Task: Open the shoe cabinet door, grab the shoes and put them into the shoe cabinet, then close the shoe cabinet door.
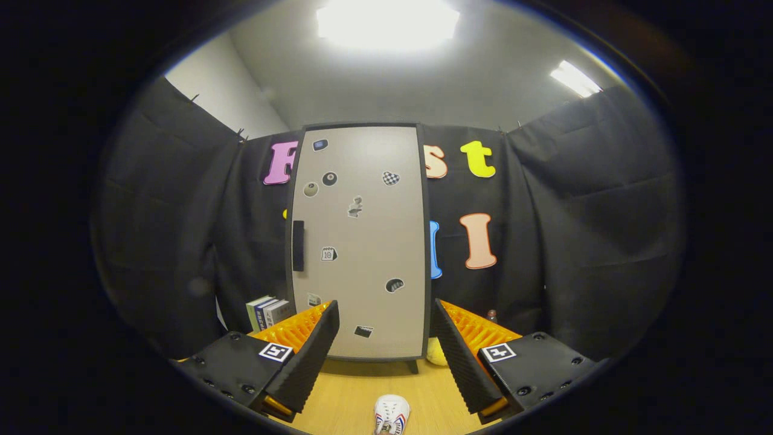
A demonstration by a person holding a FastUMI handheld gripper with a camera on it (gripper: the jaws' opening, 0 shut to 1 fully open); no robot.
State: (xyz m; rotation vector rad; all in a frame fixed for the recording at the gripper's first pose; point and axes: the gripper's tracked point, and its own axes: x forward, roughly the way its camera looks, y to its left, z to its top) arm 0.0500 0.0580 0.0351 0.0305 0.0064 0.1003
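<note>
Gripper (pixel 384 350) fingers spread apart, holding nothing, above the light wooden floor (pixel 350 393).
Small white shoe (pixel 391 414) lies between them; beyond stands the tall grey shoe cabinet (pixel 362 241), door closed, dark handle (pixel 298 245) at its left edge.

Grey sticker-dotted cabinet door (pixel 362 241), white shoe (pixel 391 413)

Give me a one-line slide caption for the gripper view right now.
Open gripper faces the closed shoe cabinet door; a white shoe lies on the wooden table between the fingers.
</note>
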